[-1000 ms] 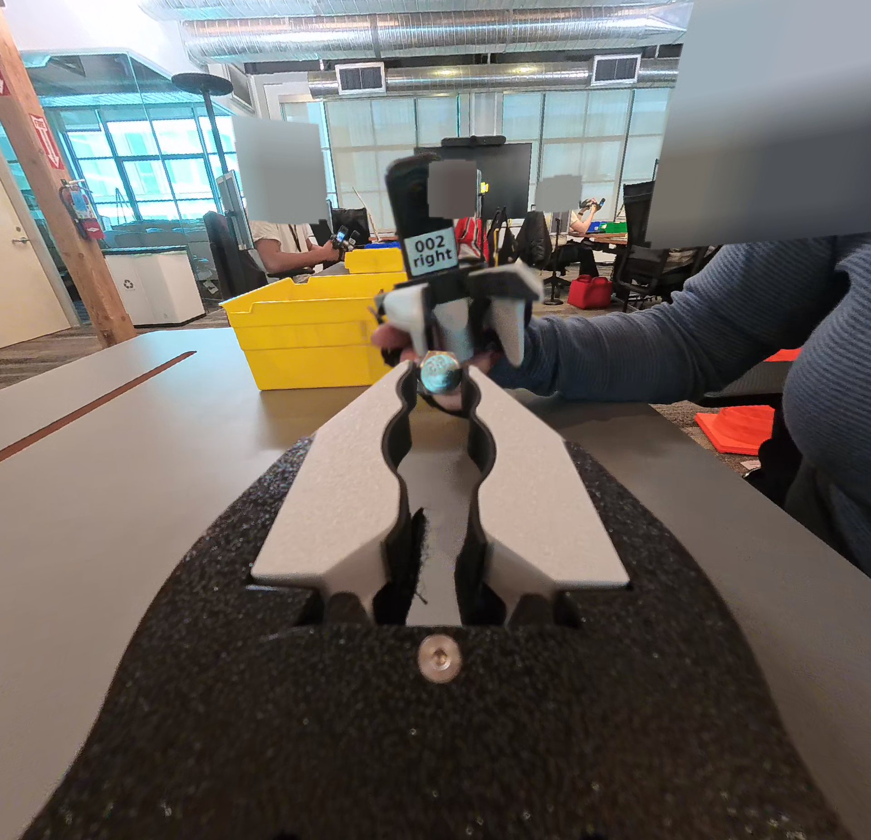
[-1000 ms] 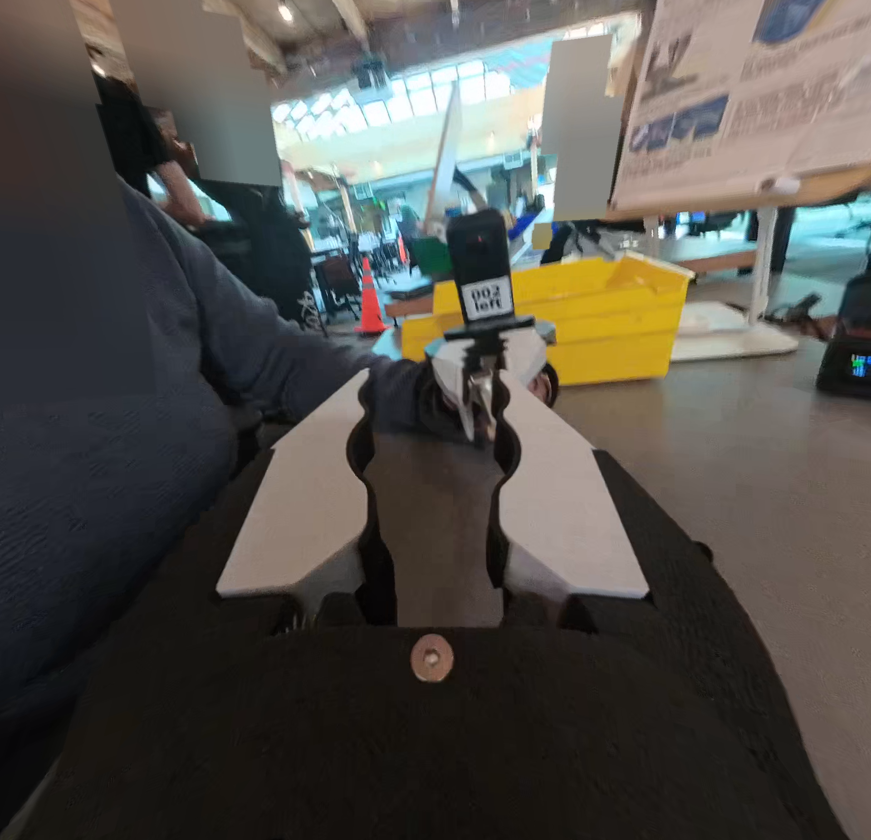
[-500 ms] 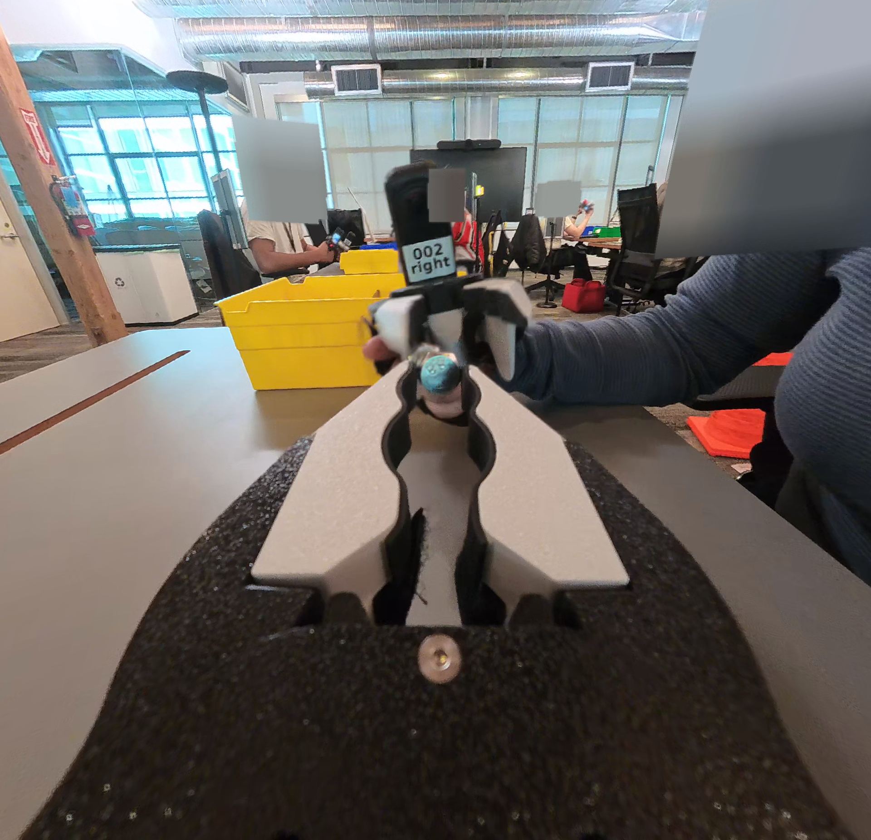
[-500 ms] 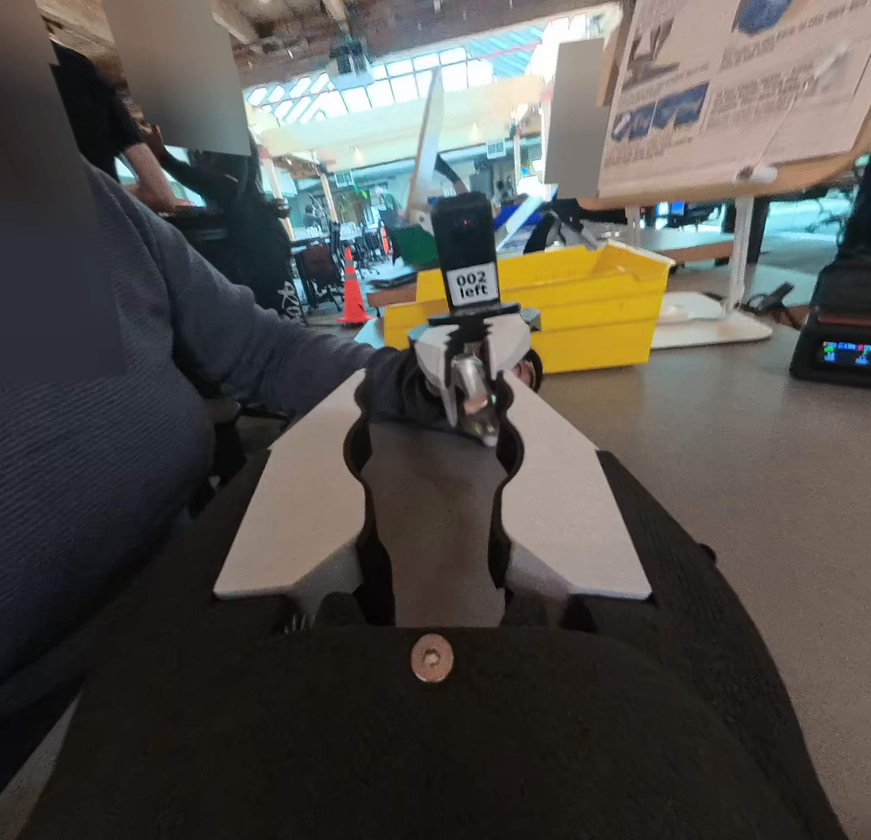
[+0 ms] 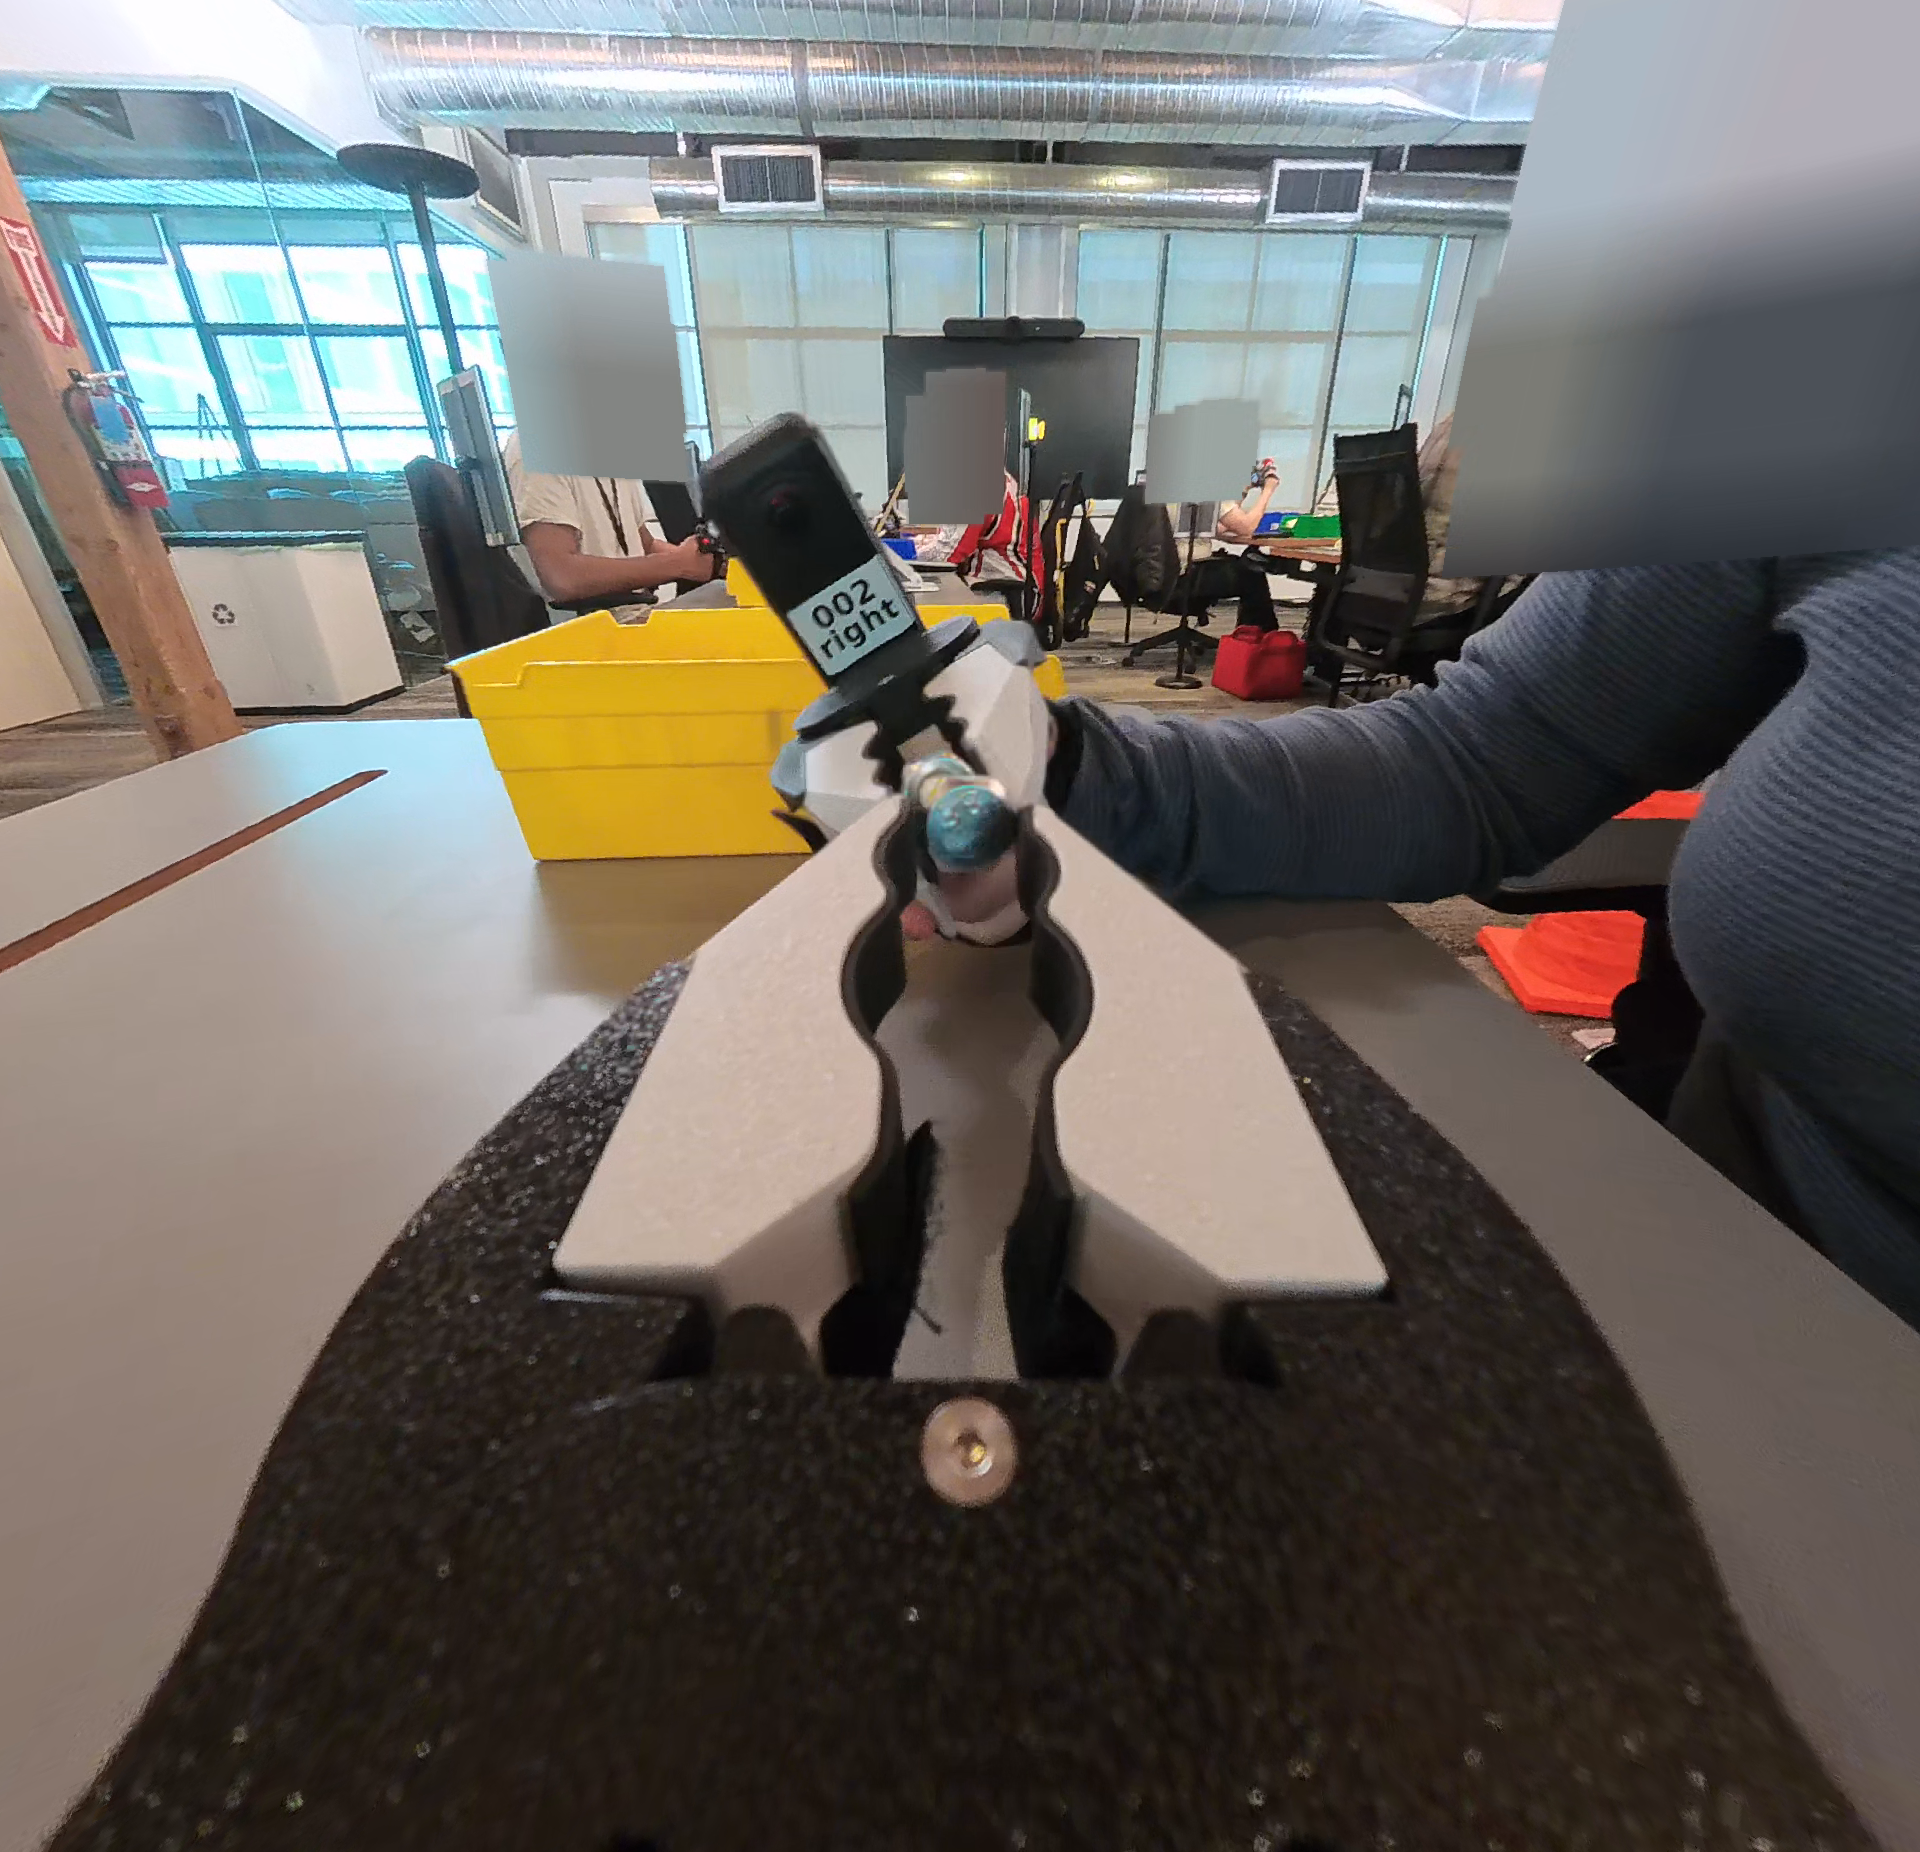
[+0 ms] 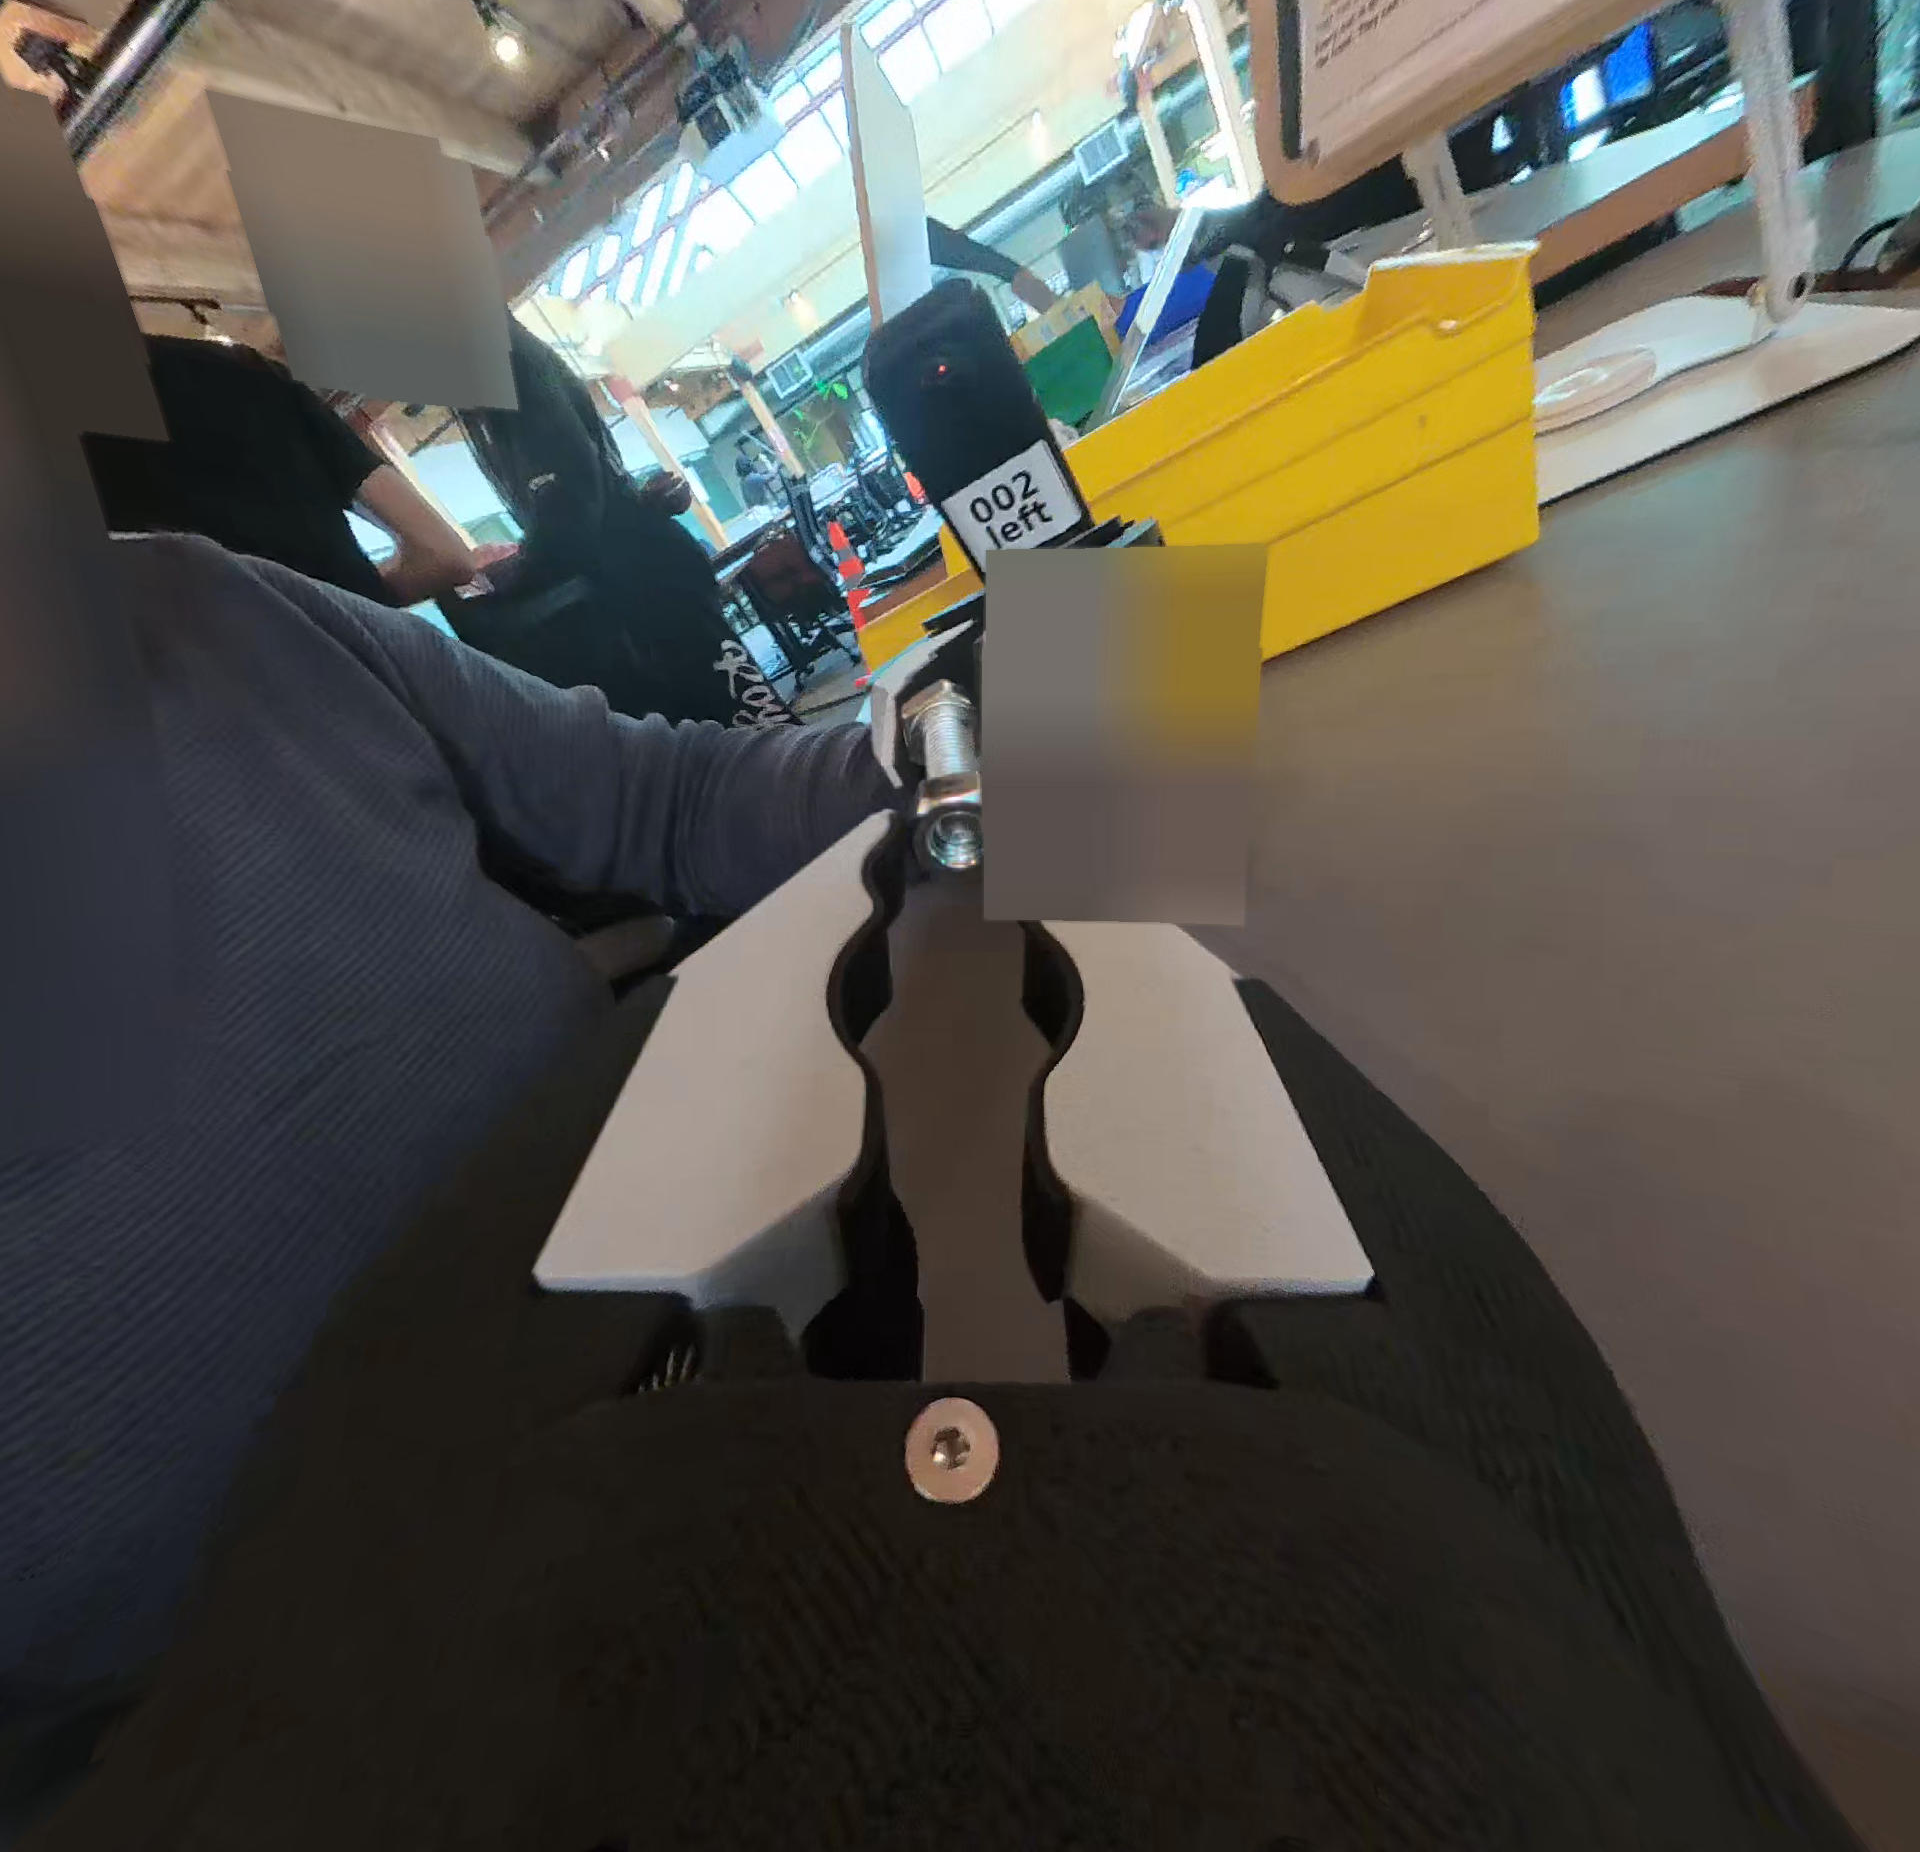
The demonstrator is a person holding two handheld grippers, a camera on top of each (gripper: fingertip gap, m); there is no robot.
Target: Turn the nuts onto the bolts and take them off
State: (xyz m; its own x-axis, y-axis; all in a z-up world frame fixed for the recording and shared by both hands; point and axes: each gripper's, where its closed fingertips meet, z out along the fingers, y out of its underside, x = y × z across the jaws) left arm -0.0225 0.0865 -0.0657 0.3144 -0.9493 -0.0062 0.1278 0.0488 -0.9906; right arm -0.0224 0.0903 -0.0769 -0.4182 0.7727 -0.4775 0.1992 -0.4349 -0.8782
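In the left wrist view my left gripper (image 5: 964, 848) is shut on the head of a silver bolt (image 5: 964, 823), held above the table. My right gripper (image 5: 914, 763) faces it from the far side, rolled over to the left, with its fingers closed on the bolt's threaded end. In the right wrist view the bolt (image 6: 943, 748) runs from the left gripper (image 6: 925, 701) toward my right gripper (image 6: 951, 852). A hex nut (image 6: 951, 792) sits on the thread by the right fingertips. A mosaic patch hides the right fingertip.
A yellow bin (image 5: 644, 742) stands on the grey table (image 5: 312, 1023) behind the grippers; it also shows in the right wrist view (image 6: 1382, 431). The person's blue sleeve (image 5: 1351, 794) reaches in from the right. A white stand base (image 6: 1714, 348) sits beyond the bin. Left and right tips are no more than a few centimetres apart.
My right gripper has closed from open onto the nut end of the bolt and rolled sideways. My left gripper has kept hold of the bolt head.
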